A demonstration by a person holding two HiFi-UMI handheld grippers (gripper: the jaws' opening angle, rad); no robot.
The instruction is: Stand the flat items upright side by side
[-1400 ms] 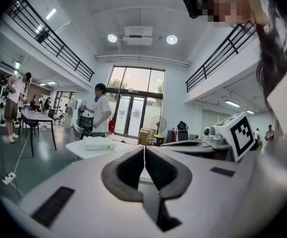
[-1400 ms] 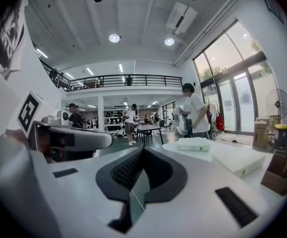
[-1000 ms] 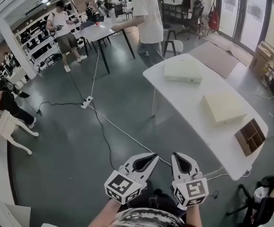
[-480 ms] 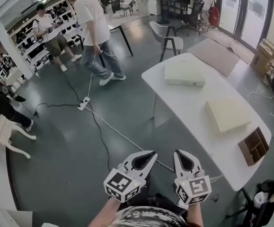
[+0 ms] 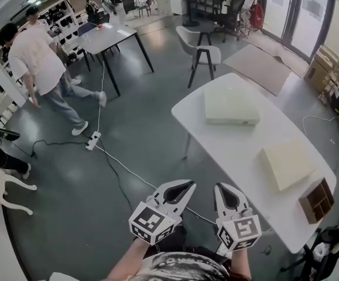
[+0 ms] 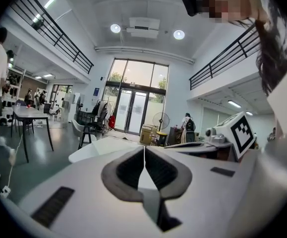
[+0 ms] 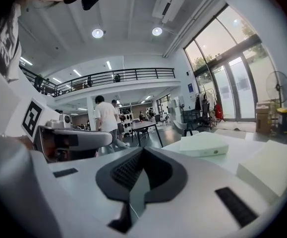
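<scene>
Both grippers are out in front of me, over the grey floor (image 5: pixel 146 133), short of the near end of the white table (image 5: pixel 228 148). My left gripper (image 5: pixel 187 184) has its jaws pressed tip to tip, and nothing sits between them. My right gripper (image 5: pixel 221 187), the one closer to the table, is the same: jaws together and empty. Neither one touches anything on the table.

On to the table itself. At its near right corner sits a brown cardboard divider tray (image 5: pixel 317 199), open side up. Just beyond that, on the table's right half, the nearer cream box (image 5: pixel 287 164) lies flat on its broad face and turned at an angle to the table's edge. Further along, towards the table's far end, the farther cream box (image 5: pixel 230 103) also lies flat, well apart from the first. So neither box is upright, and they aren't side by side.

Off the table's left side, a white cable (image 5: pixel 128 170) runs across the floor to a power strip (image 5: pixel 92 140). Past the table's far end stands a chair (image 5: pixel 203 52), with a cardboard sheet (image 5: pixel 258 66) flat on the floor to its right. Far out to the table's left, a person (image 5: pixel 37 60) in a white shirt is in mid-stride near a black-legged table (image 5: pixel 105 37).
</scene>
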